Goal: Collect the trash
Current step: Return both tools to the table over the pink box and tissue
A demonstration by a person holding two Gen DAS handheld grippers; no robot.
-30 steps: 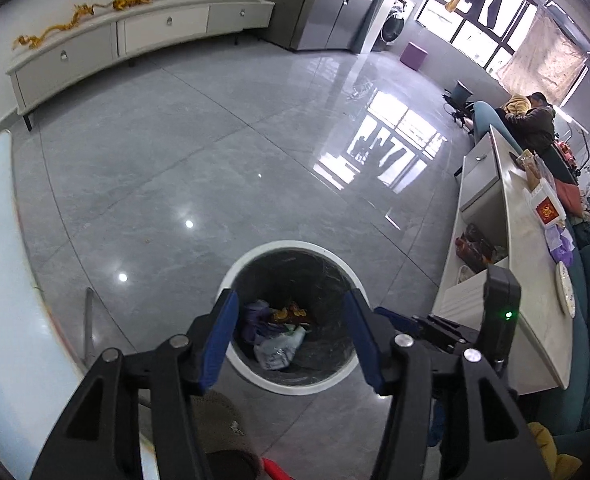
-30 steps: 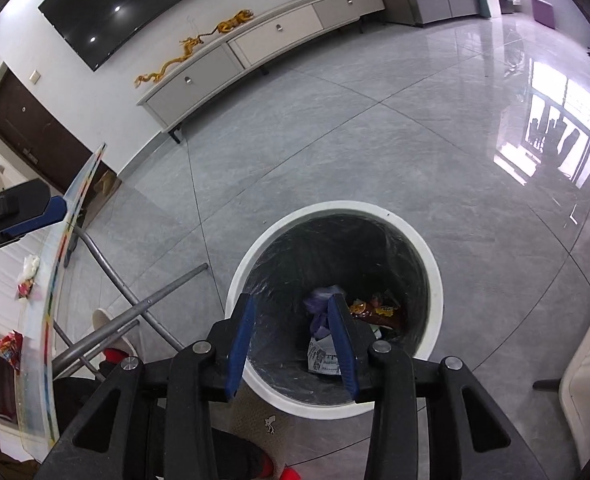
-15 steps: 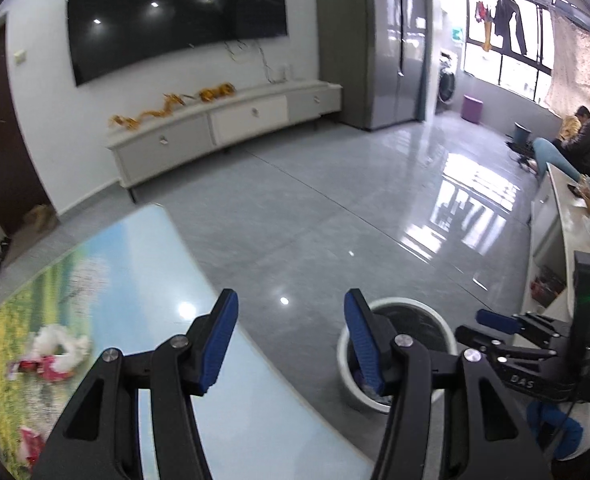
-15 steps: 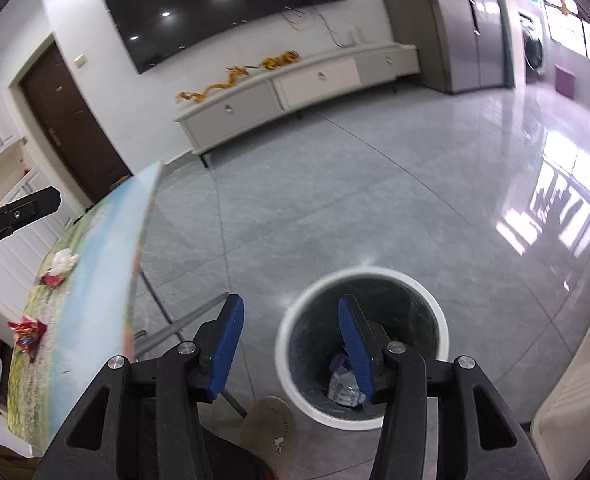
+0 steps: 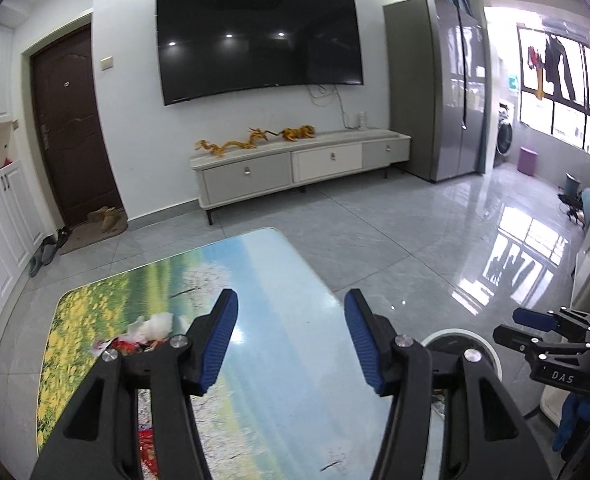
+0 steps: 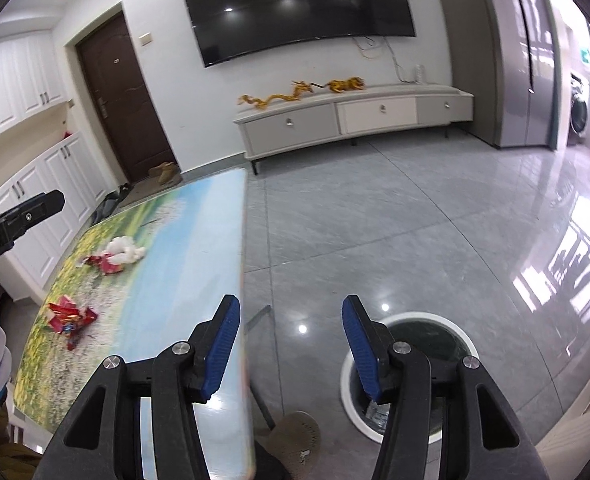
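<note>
Currently, in the left wrist view, the left gripper [image 5: 291, 338] is seen open and empty above the worktop [image 5: 279, 276], with a white tissue [image 5: 153, 326] and red wrappers [image 5: 129, 346] beside it.

In the right wrist view, the right gripper [image 6: 291, 344] is opening, nothing between its jaws, near the bin [image 6: 415, 372]. Light scraps [image 6: 69, 318] could be pushed off the worktop edge by a careless approach.

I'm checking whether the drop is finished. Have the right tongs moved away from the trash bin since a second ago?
Yes. The right tongs have lifted up and back from the trash bin, which now sits low and right, with the table in view.
</note>
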